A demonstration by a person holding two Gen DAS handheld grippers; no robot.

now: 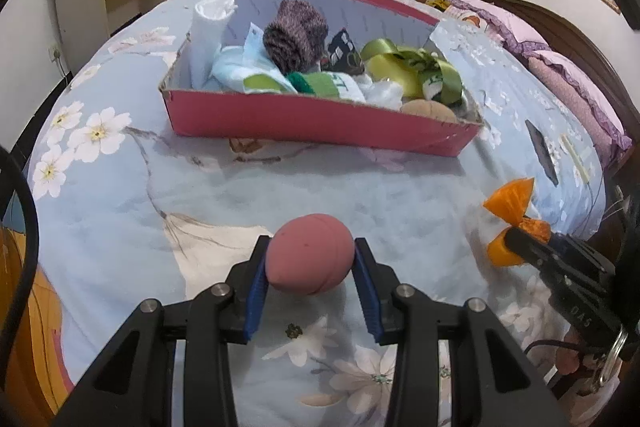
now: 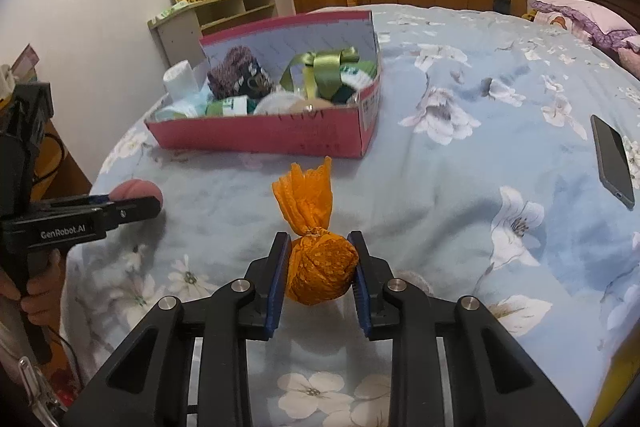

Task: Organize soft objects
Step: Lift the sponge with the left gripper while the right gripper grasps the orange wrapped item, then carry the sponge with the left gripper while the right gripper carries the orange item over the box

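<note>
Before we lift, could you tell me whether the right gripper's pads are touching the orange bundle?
Touching: the right wrist view shows both blue pads pressed against the orange bundle.

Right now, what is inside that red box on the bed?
The red box holds a white roll, a brown knitted bundle, green ribbon and green-and-white socks. Whatever lies beneath that pile is covered.

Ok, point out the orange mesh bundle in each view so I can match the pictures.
Left wrist view: orange mesh bundle at the right edge, in the right gripper.
Right wrist view: bottom centre, between that gripper's blue pads.
Shared landmark: the pink box beyond it on the bed.
</note>
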